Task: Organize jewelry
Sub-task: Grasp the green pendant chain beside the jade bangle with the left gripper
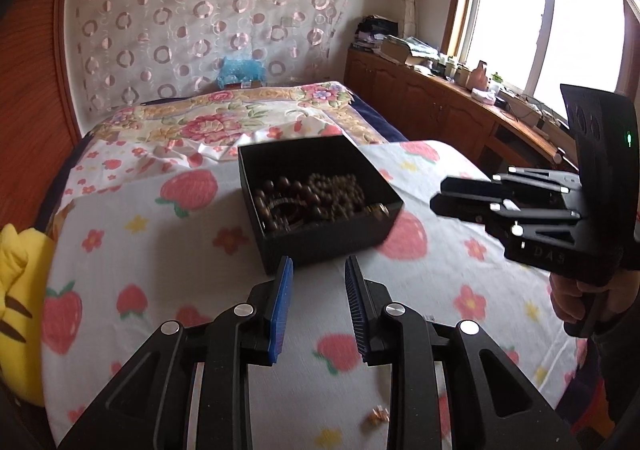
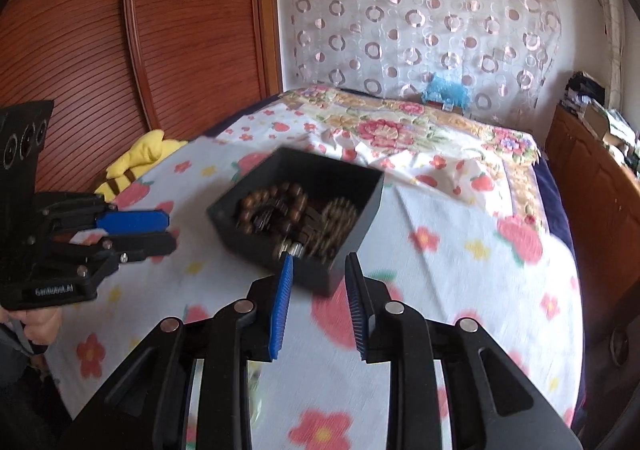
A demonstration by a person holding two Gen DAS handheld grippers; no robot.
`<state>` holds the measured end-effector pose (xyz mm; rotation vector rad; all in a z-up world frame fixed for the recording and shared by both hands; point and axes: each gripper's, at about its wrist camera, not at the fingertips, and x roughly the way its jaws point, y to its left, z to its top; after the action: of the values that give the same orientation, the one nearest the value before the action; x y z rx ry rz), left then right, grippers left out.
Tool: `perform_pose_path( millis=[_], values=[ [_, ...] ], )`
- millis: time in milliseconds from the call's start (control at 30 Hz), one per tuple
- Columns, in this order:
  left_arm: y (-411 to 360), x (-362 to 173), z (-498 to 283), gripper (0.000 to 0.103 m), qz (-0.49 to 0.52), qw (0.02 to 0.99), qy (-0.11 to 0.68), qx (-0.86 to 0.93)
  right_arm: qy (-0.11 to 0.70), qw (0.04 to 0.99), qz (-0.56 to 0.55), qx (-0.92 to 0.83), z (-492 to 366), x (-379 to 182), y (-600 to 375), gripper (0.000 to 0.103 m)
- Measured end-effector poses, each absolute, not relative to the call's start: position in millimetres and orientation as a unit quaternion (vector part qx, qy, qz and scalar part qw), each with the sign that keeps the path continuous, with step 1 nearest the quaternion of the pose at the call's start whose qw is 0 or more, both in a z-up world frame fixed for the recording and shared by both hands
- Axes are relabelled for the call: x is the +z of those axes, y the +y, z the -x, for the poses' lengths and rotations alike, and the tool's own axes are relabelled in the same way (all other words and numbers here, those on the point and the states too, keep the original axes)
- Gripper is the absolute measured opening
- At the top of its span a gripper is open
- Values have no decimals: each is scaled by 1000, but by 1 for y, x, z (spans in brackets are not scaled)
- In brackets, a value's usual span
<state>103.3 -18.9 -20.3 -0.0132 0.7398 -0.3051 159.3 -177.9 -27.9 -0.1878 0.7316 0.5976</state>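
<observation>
A black open box (image 1: 280,165) sits on the strawberry-print bedspread (image 1: 132,250) and holds several brown bead bracelets (image 1: 320,197). The box (image 2: 344,177) and its beads (image 2: 280,213) also show in the right wrist view. My left gripper (image 1: 319,266) is open and empty, just in front of the box's near wall. My right gripper (image 2: 319,264) is open and empty, just short of the box's near corner. The right gripper (image 1: 438,195) shows at the box's right in the left wrist view. The left gripper (image 2: 168,232) shows at the box's left in the right wrist view.
A small tan object (image 1: 378,416) lies on the bedspread near my left gripper's base. A yellow plush toy (image 1: 20,310) lies at the bed's left edge. A wooden wardrobe (image 2: 140,29) stands left, a cluttered wooden cabinet (image 1: 440,105) right under the window.
</observation>
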Motion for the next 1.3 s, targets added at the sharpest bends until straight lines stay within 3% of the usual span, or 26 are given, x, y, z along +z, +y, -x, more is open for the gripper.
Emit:
perform_pose_path(
  millis=[400,1100,1300],
  values=[
    [-31,-42,-83,25,2,906,388,-166,391,871,77,286,-96,-76,-186,29],
    [-85,-79,-126,25,-58,869,451,-195,396,873,56,279,-76,-91,-197,29],
    [-88,-82,-129,12,-62,870,450,-193,395,874,56,279,-75,-91,-198,29]
  ],
)
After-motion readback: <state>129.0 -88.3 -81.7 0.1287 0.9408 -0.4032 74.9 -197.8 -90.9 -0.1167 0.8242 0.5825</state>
